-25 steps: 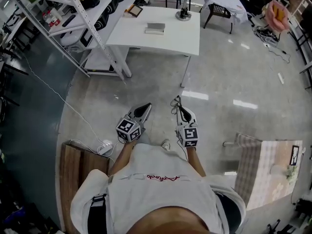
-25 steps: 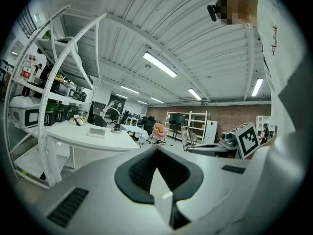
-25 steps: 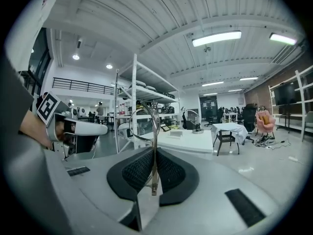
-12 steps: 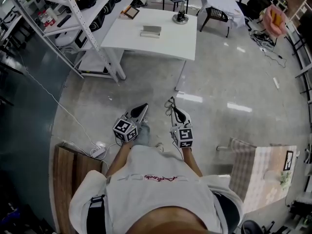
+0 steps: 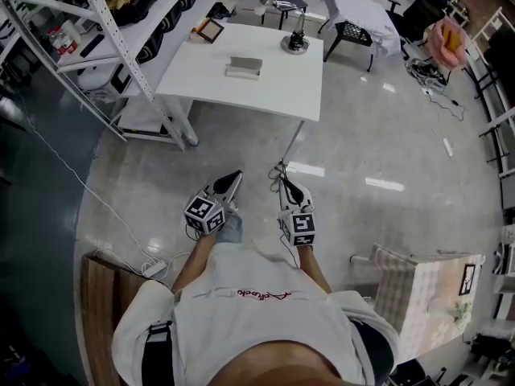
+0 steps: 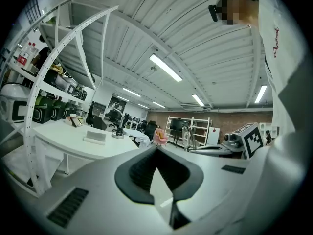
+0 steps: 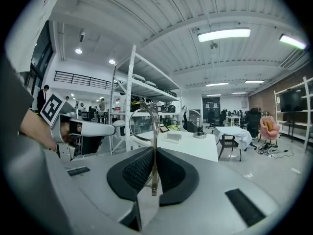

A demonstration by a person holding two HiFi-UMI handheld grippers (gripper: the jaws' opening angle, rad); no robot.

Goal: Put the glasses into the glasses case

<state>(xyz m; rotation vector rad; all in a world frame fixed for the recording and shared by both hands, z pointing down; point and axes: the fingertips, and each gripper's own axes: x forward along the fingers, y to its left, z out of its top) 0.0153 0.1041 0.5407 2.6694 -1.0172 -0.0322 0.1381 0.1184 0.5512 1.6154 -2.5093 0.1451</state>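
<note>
Wire-rimmed glasses [image 7: 144, 124] are clamped in the right tool [image 7: 153, 151]. Its jaws are all but closed and pinch the frame edge-on, with one lens rim standing above the pads. In the head view the glasses project just past that tool's tip, out over the bare floor in front of the person. The left tool [image 6: 156, 150] is held beside the right one, a little apart from it. Its jaws are together with nothing between them. Each tool carries its marker cube at the rear, close to the person's white shirt [image 5: 257, 312].

The case [image 5: 244, 67], a pale grey oblong, lies flat near the middle of a white counter [image 5: 265, 87] ahead of both tools, well apart from the glasses. Whether it is open or closed cannot be made out. On the same counter, a desk lamp [image 5: 294, 39] stands on a round base at the far right corner. A small framed picture [image 5: 211, 29] sits at the far left corner.

A white metal rack [image 5: 105, 30] loaded with bags and bottles stands left of the counter. Beyond the counter is a cloth-covered table [image 5: 362, 2], and a pink chair [image 5: 447, 39] is further right. A chequered cloth [image 5: 418, 288] covers a surface at lower right. On the floor to the person's left, a white power strip [image 5: 153, 268] with its cable lies beside a wooden bench [image 5: 100, 312].
</note>
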